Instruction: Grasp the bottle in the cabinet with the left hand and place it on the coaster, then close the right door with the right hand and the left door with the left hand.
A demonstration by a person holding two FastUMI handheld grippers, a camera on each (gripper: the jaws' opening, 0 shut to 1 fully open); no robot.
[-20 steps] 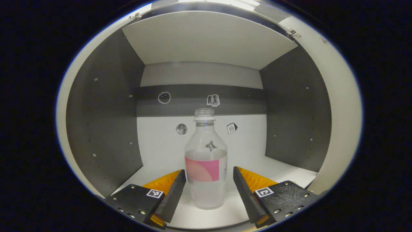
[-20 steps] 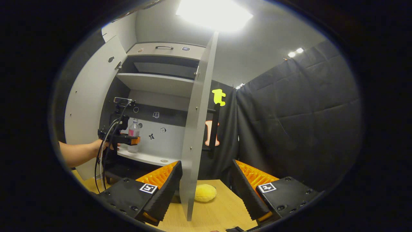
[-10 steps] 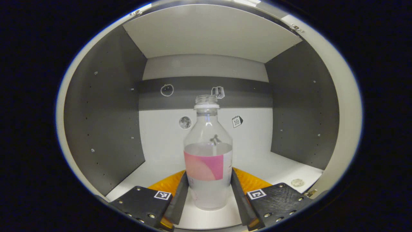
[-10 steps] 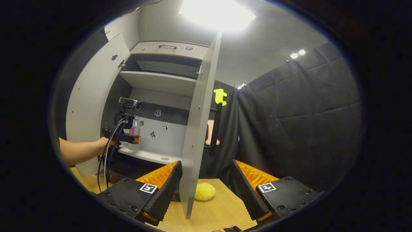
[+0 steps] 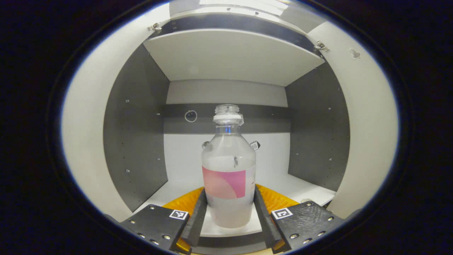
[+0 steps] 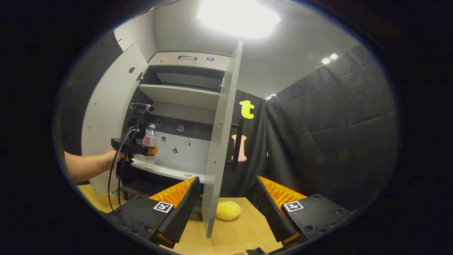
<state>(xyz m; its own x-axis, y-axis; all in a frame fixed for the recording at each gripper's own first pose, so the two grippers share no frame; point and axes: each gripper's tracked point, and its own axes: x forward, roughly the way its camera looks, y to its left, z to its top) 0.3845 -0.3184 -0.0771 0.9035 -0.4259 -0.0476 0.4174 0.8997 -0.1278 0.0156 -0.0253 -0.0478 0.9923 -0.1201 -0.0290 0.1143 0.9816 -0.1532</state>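
Note:
A clear uncapped bottle point(image 5: 229, 177) with a pink label and some liquid stands upright between the fingers of my left gripper point(image 5: 230, 216), which is shut on its lower body, at the front edge of the cabinet shelf point(image 5: 304, 189). In the right gripper view the same bottle point(image 6: 150, 140) shows in the left gripper point(image 6: 150, 151), held by a hand, at the shelf front. My right gripper point(image 6: 226, 205) stands open over the wooden table, with the edge of the open right door point(image 6: 221, 141) in front of it. The left door point(image 6: 106, 113) is swung open.
A yellow round sponge-like object point(image 6: 228, 210) lies on the wooden table point(image 6: 244, 233) behind the right door. Small stickers dot the cabinet's back wall point(image 5: 191, 116). An upper shelf point(image 5: 230, 56) spans the cabinet above the bottle. Black cloth hangs on the right.
My left gripper closed on the bottle, then drew back with it from deep on the shelf to the shelf's front edge. The right gripper shifted only slightly.

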